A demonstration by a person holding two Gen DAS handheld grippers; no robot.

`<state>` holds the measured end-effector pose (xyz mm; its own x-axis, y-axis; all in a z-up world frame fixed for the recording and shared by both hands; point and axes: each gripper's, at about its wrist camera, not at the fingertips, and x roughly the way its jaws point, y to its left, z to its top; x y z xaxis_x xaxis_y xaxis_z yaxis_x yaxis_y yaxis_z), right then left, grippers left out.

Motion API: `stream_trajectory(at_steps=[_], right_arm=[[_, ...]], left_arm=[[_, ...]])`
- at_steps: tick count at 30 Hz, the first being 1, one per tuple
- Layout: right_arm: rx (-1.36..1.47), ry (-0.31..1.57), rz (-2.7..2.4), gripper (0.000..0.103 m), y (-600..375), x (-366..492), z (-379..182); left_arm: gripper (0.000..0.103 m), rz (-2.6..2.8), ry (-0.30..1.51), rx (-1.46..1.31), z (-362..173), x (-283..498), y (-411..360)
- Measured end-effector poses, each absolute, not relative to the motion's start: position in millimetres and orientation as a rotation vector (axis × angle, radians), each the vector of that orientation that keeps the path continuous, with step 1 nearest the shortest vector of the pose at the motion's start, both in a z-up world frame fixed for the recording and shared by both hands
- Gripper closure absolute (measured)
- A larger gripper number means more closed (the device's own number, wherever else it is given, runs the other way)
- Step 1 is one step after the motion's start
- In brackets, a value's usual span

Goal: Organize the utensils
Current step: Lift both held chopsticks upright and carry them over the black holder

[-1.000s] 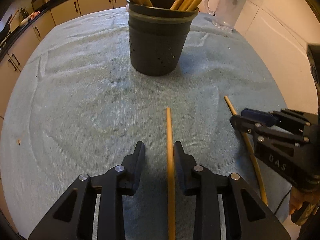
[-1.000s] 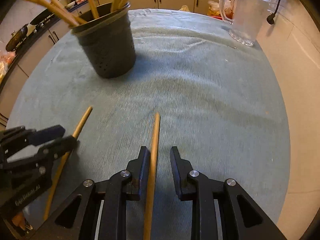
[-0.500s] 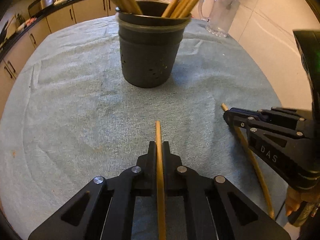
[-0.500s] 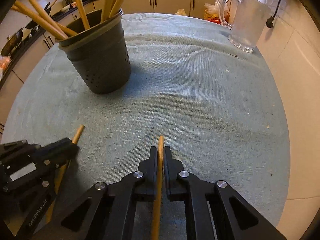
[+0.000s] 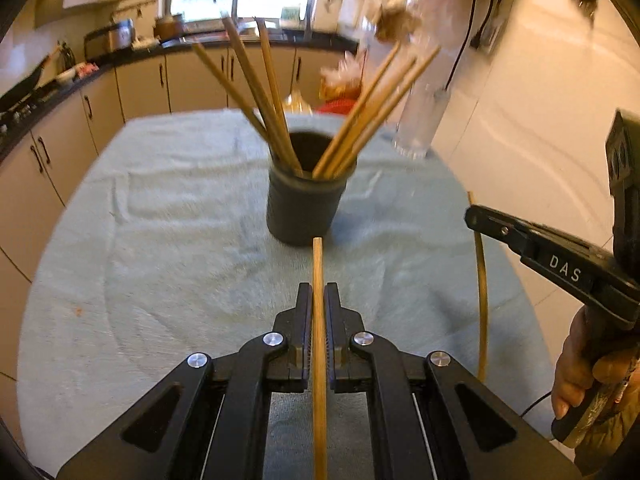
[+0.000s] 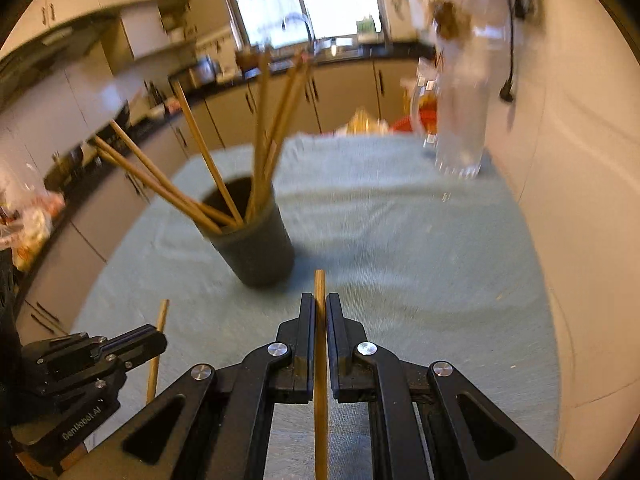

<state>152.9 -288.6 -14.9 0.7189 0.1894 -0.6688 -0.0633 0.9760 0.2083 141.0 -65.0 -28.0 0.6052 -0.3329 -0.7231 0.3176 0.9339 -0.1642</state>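
A dark holder [image 5: 305, 208] with several wooden chopsticks [image 5: 256, 92] stands mid-table; it also shows in the right wrist view [image 6: 256, 248]. My left gripper [image 5: 318, 300] is shut on a wooden chopstick [image 5: 318, 320] and holds it above the cloth, tip toward the holder. My right gripper [image 6: 320, 312] is shut on another wooden chopstick [image 6: 320, 360], also lifted. In the left wrist view the right gripper [image 5: 476, 216] shows at the right with its chopstick [image 5: 482, 300]. In the right wrist view the left gripper [image 6: 156, 340] shows at lower left with its chopstick [image 6: 157, 344].
A pale blue-green cloth [image 5: 160, 260] covers the round table. A clear glass pitcher [image 6: 460, 136] stands at the back right near the white wall [image 6: 580, 200]. Kitchen cabinets and counter [image 5: 132, 88] run behind and to the left.
Both grippers closed on their chopsticks, then rose and tilted up. The holder now looks farther off and lower in both views.
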Motion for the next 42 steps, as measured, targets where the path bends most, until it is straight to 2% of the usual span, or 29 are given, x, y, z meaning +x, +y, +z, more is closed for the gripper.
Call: stream_trajectory(at_steps=[7, 16, 42], right_arm=[[0.179, 0.666, 0.129, 0.097, -298, 113, 12], [0.205, 0.643, 0.132, 0.097, -308, 84, 13], [0.206, 0.511, 0.142, 0.097, -297, 31, 39]], left_arm=[[0.098, -0.347, 0.723, -0.002, 6, 109, -57], [0.098, -0.335, 0.632, -0.01, 21, 72, -46], [0.098, -0.337, 0.568, -0.106, 45, 20, -24]])
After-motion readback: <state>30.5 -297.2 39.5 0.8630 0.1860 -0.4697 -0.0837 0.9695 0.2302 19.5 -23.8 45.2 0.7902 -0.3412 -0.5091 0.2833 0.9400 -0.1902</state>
